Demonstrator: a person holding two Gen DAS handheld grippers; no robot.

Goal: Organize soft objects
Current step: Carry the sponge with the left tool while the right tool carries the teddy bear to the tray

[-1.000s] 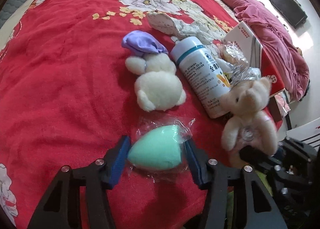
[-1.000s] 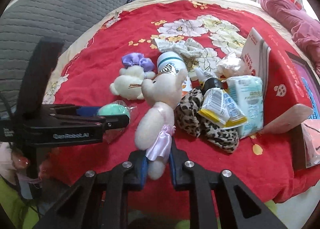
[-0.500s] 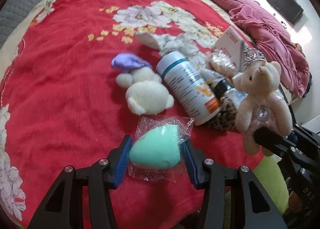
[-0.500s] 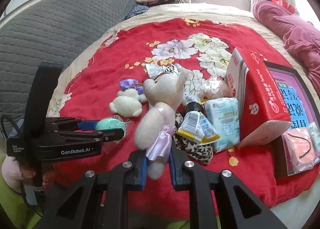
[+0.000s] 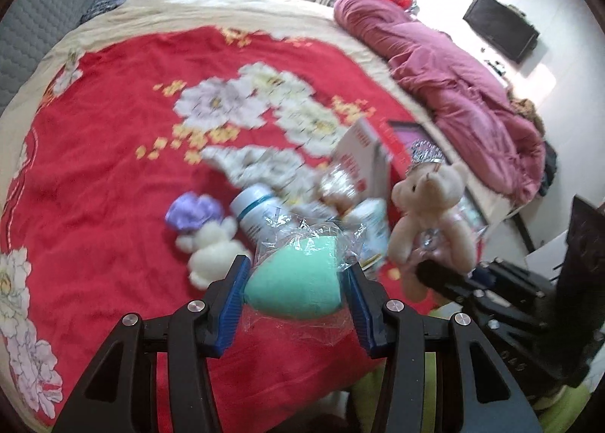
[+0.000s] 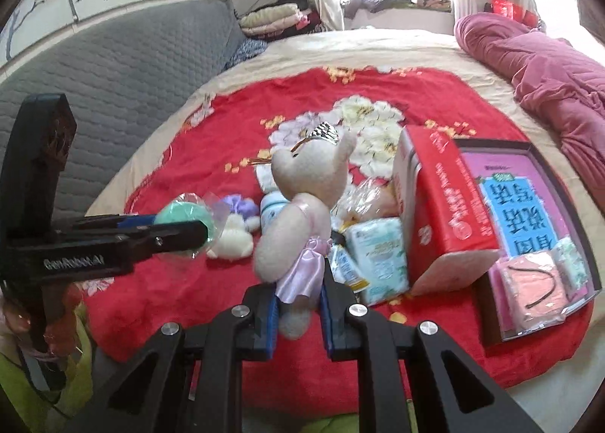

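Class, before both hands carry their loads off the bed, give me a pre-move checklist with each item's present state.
1. Left claw grips the bagged green sponge: ok.
2. Right claw grips the crowned bear by its lower body: ok.
3. Both loads clear of the red blanket: ok.
4. The two claws apart: ok.
5. White plush not snagged: ok.
6. Drop-off spot visible: cannot tell.

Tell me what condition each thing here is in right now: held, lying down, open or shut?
Left gripper: shut on the green sponge.
Green sponge: sealed in clear wrap, held off the bed.
Right gripper: shut on the crowned teddy bear.
Crowned teddy bear: held by its leg, upright.
White plush with purple bow: lying on the blanket.
White bottle: lying on its side, capped.
Red box: tipped on edge.
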